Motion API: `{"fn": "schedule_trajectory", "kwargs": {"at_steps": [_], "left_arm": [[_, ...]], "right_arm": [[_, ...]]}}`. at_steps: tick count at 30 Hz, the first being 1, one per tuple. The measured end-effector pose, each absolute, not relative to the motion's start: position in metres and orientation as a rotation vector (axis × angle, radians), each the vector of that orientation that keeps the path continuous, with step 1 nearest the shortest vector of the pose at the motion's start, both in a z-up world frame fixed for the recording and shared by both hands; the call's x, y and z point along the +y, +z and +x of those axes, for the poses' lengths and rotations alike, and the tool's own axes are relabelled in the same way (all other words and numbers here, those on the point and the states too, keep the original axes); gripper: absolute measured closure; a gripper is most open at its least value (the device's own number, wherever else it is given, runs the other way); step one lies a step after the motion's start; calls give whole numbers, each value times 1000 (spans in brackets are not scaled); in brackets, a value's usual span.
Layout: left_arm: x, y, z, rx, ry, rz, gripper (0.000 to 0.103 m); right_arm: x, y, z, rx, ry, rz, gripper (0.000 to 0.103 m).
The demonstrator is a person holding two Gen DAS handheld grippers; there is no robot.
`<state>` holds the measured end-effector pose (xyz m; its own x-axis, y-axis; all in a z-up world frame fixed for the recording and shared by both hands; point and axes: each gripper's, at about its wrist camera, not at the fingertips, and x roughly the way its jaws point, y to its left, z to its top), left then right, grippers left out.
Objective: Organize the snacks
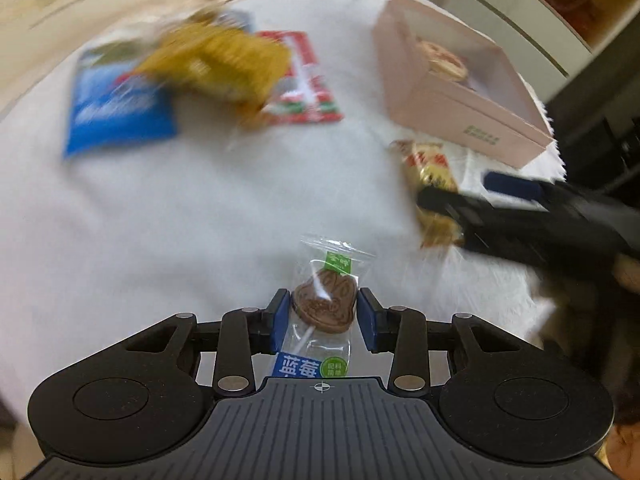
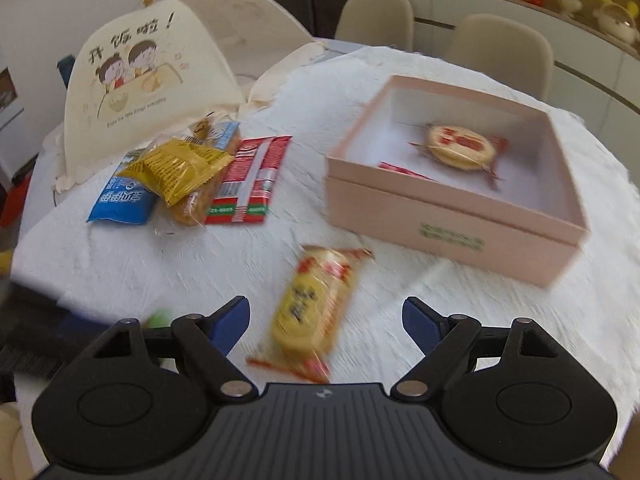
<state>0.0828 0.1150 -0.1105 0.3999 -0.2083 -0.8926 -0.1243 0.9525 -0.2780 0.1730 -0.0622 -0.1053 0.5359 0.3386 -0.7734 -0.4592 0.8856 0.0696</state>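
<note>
Left gripper (image 1: 324, 316) clamped on wrapped chocolate lollipop (image 1: 325, 303), right gripper (image 2: 326, 322) spread wide, yellow rice-cracker packet (image 2: 310, 308) between its fingers, untouched, pink box (image 2: 456, 216) at 1 o'clock

A cloth (image 2: 400, 80) covers the table. On its right side stands an open box (image 2: 440, 216); inside lie a round cracker (image 2: 460, 146) and, left of it, a flat packet (image 2: 404, 171). Left of the box, well apart, is a pile: a pouch (image 2: 120, 200) leftmost, a bag (image 2: 180, 168) over a bun (image 2: 192, 204), a wrapper (image 2: 252, 180) on the right. Behind the pile stands a food cover (image 2: 148, 76). Before the box lies a cracker pack (image 2: 312, 304), between the right gripper (image 2: 326, 320) fingers. The left gripper (image 1: 322, 314) has a lollipop (image 1: 324, 300) between its fingers, left of the pack.
</note>
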Motion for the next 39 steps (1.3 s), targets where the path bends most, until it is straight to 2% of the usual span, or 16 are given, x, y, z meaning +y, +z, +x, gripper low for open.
{"fn": "schedule_trajectory", "kwargs": {"at_steps": [1,3,4,5,7,13,21,26,29,33,34,36,39], "left_arm": [[115,-110,77,1167,-47,-332,62],[113,-108,69,1173,-57,-348,62],[111,-107,65,1174,-67,-348,62],[108,-107,65,1178,-77,-344,62],[101,-109,63,1189,-110,-344,62],[84,-93,66,1159,-232,-357,62],[74,2,141,859,-335,-320,62],[51,29,218,786,-340,-320,62],[47,20,261,794,-365,-460,61],[42,-42,318,919,-301,-587,60],[40,-52,323,932,-270,-575,60],[45,-58,317,912,-258,-589,60],[65,-55,292,883,-257,-608,60]], "right_arm": [[-54,-109,178,904,470,-166,19],[-40,-118,186,928,448,-221,32],[-34,-121,187,946,434,-254,51],[-33,-122,185,966,423,-274,64],[-36,-117,178,986,440,-272,67],[-72,-69,147,1015,505,-232,68],[-136,59,151,735,434,-165,68],[-165,103,203,641,363,-128,68],[-176,105,241,660,350,-80,68],[-181,77,293,753,374,-7,65],[-179,64,307,802,389,0,62],[-176,39,326,873,366,0,62],[-174,19,333,897,354,-9,57]]}}
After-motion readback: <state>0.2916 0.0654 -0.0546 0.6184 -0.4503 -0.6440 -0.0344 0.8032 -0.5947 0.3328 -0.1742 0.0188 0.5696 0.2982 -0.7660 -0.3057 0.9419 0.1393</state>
